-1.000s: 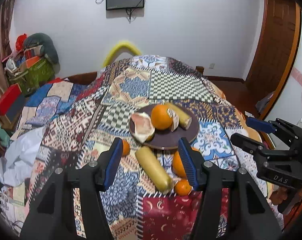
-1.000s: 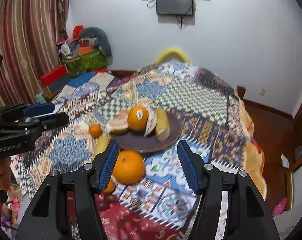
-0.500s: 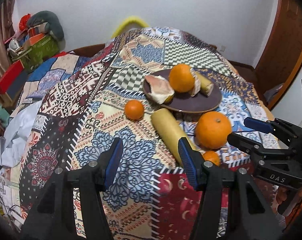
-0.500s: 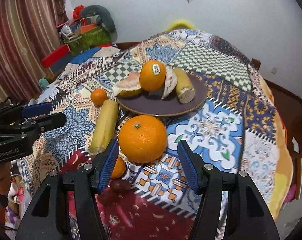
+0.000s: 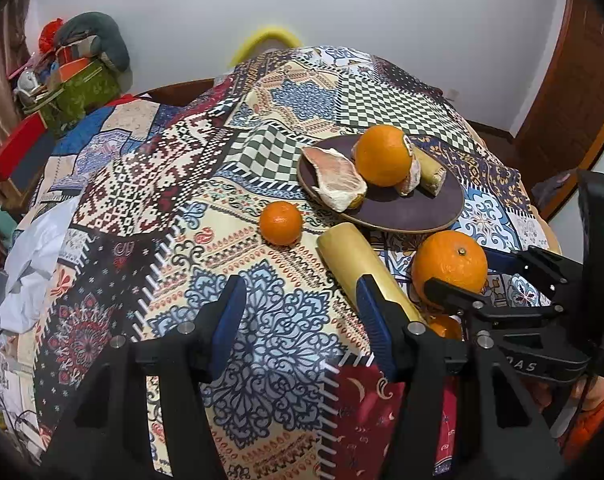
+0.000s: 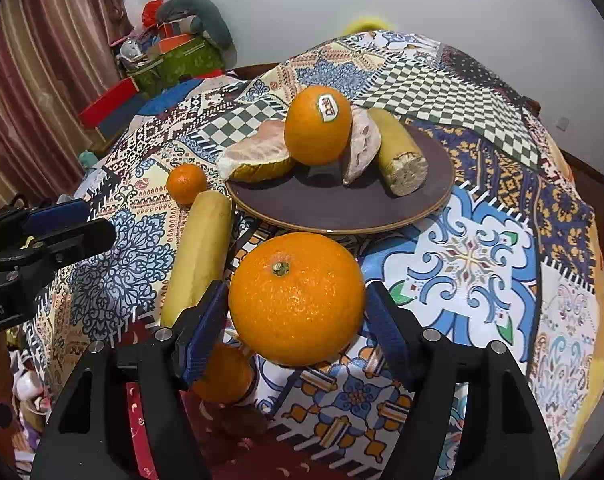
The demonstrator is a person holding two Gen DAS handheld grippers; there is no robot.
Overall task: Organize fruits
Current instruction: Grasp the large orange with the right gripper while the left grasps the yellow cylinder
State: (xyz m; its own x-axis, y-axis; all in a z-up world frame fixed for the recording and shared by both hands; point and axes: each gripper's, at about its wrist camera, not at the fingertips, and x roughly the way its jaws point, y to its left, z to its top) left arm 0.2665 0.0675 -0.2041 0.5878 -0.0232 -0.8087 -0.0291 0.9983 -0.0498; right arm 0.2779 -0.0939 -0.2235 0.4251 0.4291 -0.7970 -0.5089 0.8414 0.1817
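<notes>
A large orange [image 6: 297,298] lies on the patchwork cloth between the fingers of my open right gripper [image 6: 295,330]; it also shows in the left wrist view [image 5: 449,265]. Behind it a brown plate [image 6: 434,196] holds a stickered orange [image 6: 318,125], two pomelo pieces [image 6: 257,154] and a cut yellow fruit [image 6: 400,152]. A long yellow fruit [image 6: 199,252] and a small tangerine [image 6: 186,183] lie left of the plate. Another small tangerine [image 6: 223,376] sits under my right gripper's left finger. My left gripper [image 5: 299,322] is open and empty over the cloth, near the long yellow fruit [image 5: 362,270].
The patchwork cloth [image 5: 181,200] covers a rounded table that falls away at the edges. Boxes and bags [image 5: 73,80] are piled at the far left by a curtain. A wooden door [image 5: 574,80] stands at the right.
My right gripper has moved forward and down so the large orange now sits between its open fingers. My left gripper has shifted closer to the table and slightly left.
</notes>
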